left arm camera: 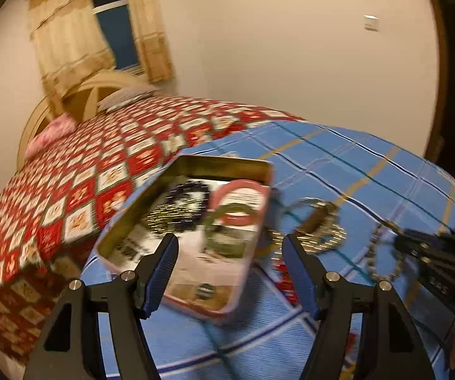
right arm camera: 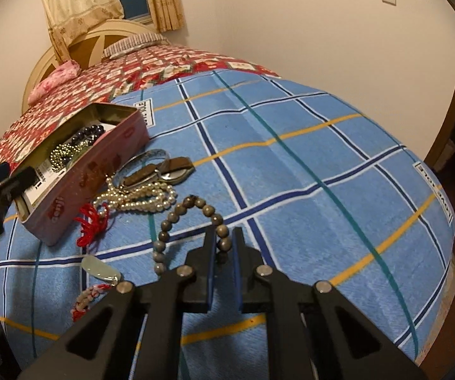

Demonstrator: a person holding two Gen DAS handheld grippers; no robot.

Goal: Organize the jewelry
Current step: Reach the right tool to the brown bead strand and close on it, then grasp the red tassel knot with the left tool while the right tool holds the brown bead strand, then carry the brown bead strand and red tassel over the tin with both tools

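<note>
A bed fills both views, a blue checked sheet (right arm camera: pixel 290 158) laid over a red patterned quilt (left arm camera: pixel 69 174), with the open pink tin (right arm camera: pixel 85 171) of jewelry seen left of centre in the right wrist view. The left gripper (left arm camera: pixel 230 250) is held wide open and empty above the tin, while the right gripper (right arm camera: pixel 224 240), at lower centre, is closed on the grey bead bracelet (right arm camera: pixel 167 237). Since only one side of the loop is pinched, the bracelet may well slip, or snag the pearl strand (right arm camera: pixel 138 199) lying beside it
</note>
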